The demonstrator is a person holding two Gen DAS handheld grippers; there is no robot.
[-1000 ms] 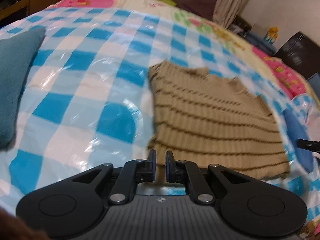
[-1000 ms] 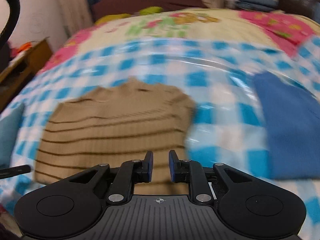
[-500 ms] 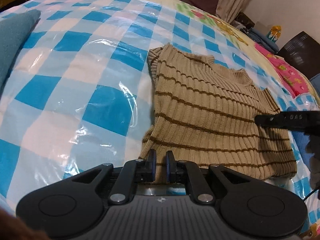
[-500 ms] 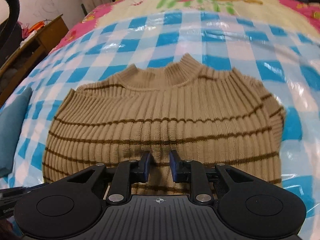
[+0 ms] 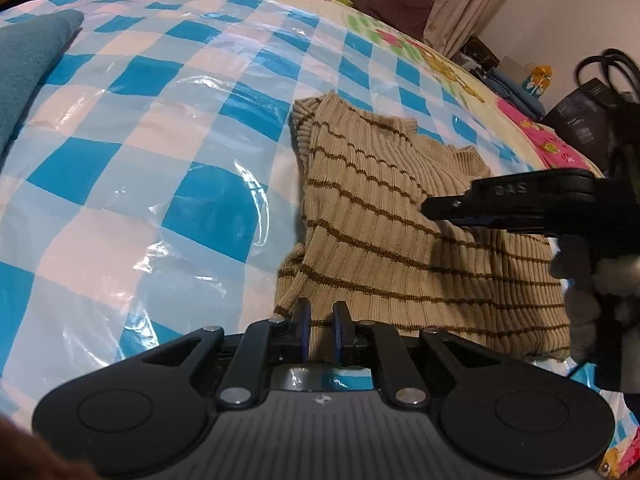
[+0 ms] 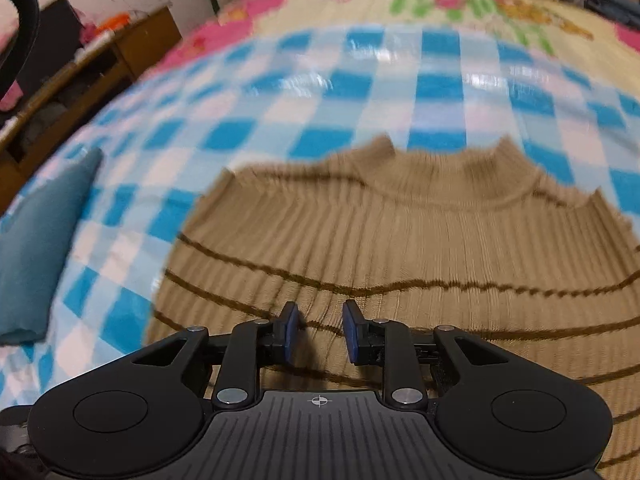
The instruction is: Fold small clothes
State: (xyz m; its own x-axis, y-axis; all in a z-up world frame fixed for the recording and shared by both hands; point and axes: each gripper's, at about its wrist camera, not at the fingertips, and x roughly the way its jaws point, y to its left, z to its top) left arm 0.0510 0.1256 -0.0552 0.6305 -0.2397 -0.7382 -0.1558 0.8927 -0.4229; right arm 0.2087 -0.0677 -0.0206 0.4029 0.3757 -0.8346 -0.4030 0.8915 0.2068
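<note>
Your left tool (image 5: 319, 326) sits low at the near-left corner of the striped sweater (image 5: 400, 236), its blue pads a narrow gap apart, with the hem showing between them; you cannot tell from this view whether they nip the knit or only stand over it. Your right tool (image 6: 318, 330) hangs over the sweater's lower middle, its pads spread wider with nothing between them, and the left view shows it side-on, reaching in from the sweater's right edge. The sweater lies flat on the bed (image 5: 180, 128), on the glossy checked plastic sheet, hem toward you and collar (image 6: 444, 168) away, so its long ribs run straight out from both tools and its stripes run across. That is the relation to mind: a fold along the ribs would carry one side edge across to the other, and your left tool is the nearer one to the left side edge. To the left of the sweater there is wide bare sheet before the teal folded cloth (image 5: 28, 64), which lies well apart. Beyond the collar the sheet runs on, too. To the sweater's right, dark bags (image 5: 592, 112) stand off the bed's side, so room is probably tighter there. The slick plastic may let the knit slide if you drag it.
</note>
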